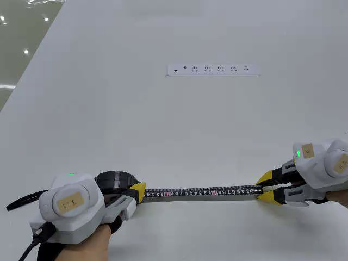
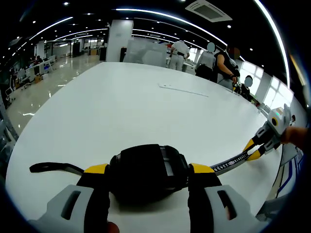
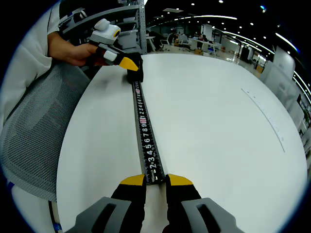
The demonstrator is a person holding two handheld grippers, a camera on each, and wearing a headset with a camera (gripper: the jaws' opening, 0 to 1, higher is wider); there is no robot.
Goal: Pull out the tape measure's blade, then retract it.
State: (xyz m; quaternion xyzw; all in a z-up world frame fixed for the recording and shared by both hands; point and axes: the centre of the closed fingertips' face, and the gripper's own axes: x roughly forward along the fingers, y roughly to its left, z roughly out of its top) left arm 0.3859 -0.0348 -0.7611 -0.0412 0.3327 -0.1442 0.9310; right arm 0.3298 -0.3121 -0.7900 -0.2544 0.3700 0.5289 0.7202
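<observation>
A black tape measure case [image 1: 115,184] lies low on the white table at the left, and my left gripper [image 1: 130,197] is shut on it; its yellow-tipped jaws press the case [image 2: 148,171] from both sides. The dark numbered blade [image 1: 201,192] runs out rightward across the table. My right gripper [image 1: 265,189] is shut on the blade's end. In the right gripper view the blade [image 3: 145,136] stretches away from my right gripper [image 3: 155,180] to the case [image 3: 134,73]. A black wrist strap [image 2: 51,168] trails off the case to the left.
A white power strip [image 1: 212,69] lies flat on the table [image 1: 136,109] farther back. Several people stand beyond the table's far edge in the left gripper view. A grey mesh chair back [image 3: 34,141] is at the table's side.
</observation>
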